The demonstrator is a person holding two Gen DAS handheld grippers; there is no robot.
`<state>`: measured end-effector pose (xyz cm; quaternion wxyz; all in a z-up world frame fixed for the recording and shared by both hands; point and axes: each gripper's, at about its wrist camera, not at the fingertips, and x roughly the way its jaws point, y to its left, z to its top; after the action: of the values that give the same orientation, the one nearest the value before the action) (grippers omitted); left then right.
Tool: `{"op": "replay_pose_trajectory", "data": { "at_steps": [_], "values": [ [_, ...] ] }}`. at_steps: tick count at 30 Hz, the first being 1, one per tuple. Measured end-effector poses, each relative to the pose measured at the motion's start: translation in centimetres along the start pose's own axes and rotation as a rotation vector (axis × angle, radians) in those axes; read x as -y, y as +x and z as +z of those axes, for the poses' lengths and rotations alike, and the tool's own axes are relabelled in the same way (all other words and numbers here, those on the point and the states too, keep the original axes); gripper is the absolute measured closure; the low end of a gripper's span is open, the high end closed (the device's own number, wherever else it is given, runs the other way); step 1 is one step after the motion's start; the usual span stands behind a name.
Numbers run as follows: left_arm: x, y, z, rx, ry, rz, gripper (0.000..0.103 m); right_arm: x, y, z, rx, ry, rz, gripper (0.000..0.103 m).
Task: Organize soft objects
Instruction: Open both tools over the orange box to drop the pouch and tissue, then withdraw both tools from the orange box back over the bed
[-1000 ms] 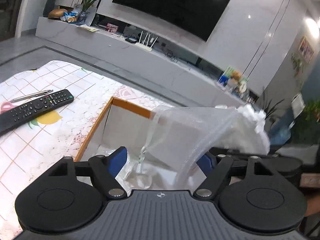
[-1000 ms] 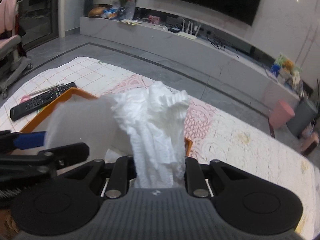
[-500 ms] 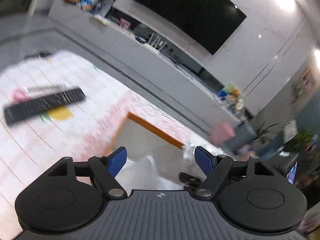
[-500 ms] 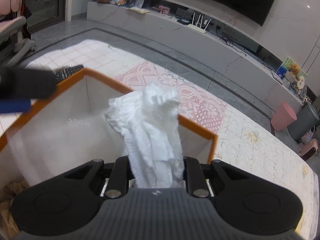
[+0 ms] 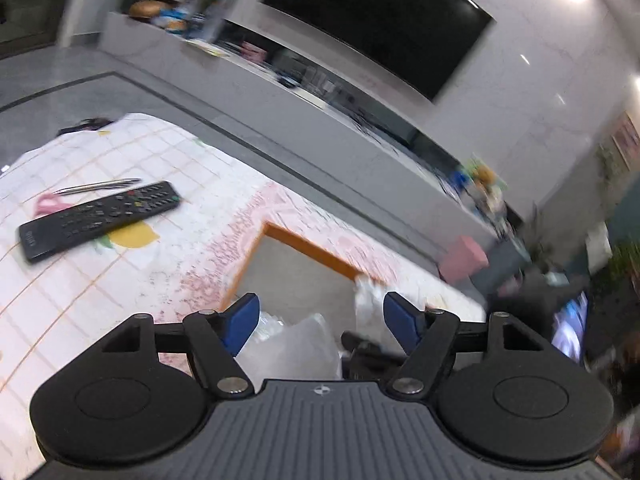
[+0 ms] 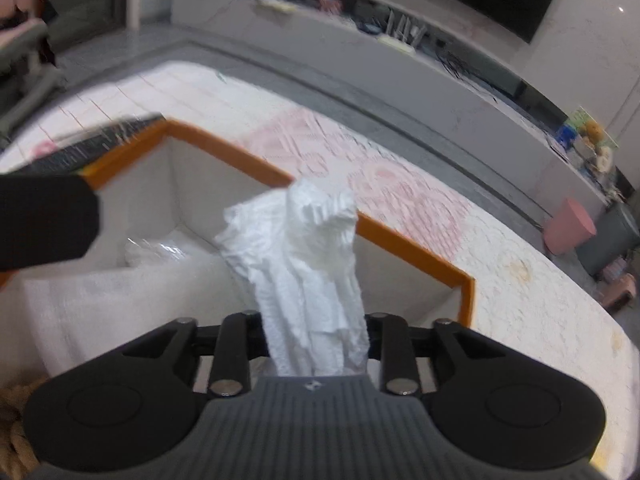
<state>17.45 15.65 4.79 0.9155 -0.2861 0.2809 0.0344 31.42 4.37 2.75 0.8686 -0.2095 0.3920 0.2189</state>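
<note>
Tissue [image 6: 296,264] is sitting clamped in the right tongs [image 6: 314,340], hanging over the box [image 6: 416,256] so it can drop inside. Left tongs [image 5: 320,316] are standing apart, empty, above a bag [image 5: 292,344] at 6 o'clock.

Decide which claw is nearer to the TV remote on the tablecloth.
Left. The left claw hangs open over the orange-rimmed box, on the side toward the remote; the right claw, gripping white tissue, sits farther across.

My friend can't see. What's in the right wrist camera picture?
The right gripper is shut on a crumpled white tissue, holding it over an orange-rimmed storage box. The box sits on a patterned tablecloth.
</note>
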Motion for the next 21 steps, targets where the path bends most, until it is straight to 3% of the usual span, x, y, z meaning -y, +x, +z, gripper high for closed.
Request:
{"op": "replay_pose_trajectory", "data": {
  "at_steps": [2,5,7,9,11,13,17,21],
  "values": [
    [-0.2,-0.7,0.1,0.05,-0.014,-0.013,0.02,-0.4,-0.9,0.0,0.048,-0.025,-0.006,0.039],
    [-0.2,-1.3,0.6,0.071,0.007,-0.004,0.017,-0.5,-2.2,0.1,0.107,-0.038,0.018,0.033],
    [-0.3,-1.5,0.9,0.084,-0.002,0.003,0.016,-0.5,-3.0,0.2,0.121,-0.037,0.03,0.02],
    [-1.1,-1.8,1.0,0.111,-0.064,-0.044,0.014,-0.5,-3.8,0.1,0.136,-0.046,0.045,0.011],
    [-2.1,-1.8,1.1,0.11,-0.177,-0.105,0.013,-0.5,-4.7,-0.1,0.164,-0.077,0.057,0.008],
    [-2.6,-1.9,1.2,0.11,-0.219,-0.153,0.011,-0.6,-5.6,-0.5,0.189,-0.11,0.053,0.006],
    [-1.8,-2.0,1.3,0.104,-0.155,-0.141,0.008,-0.2,-6.5,-0.7,0.189,-0.137,0.041,0.005],
    [0.1,-1.9,0.9,0.095,-0.019,-0.108,0.006,0.4,-7.4,-1.1,0.201,-0.131,0.042,0.005]
  ]
}}
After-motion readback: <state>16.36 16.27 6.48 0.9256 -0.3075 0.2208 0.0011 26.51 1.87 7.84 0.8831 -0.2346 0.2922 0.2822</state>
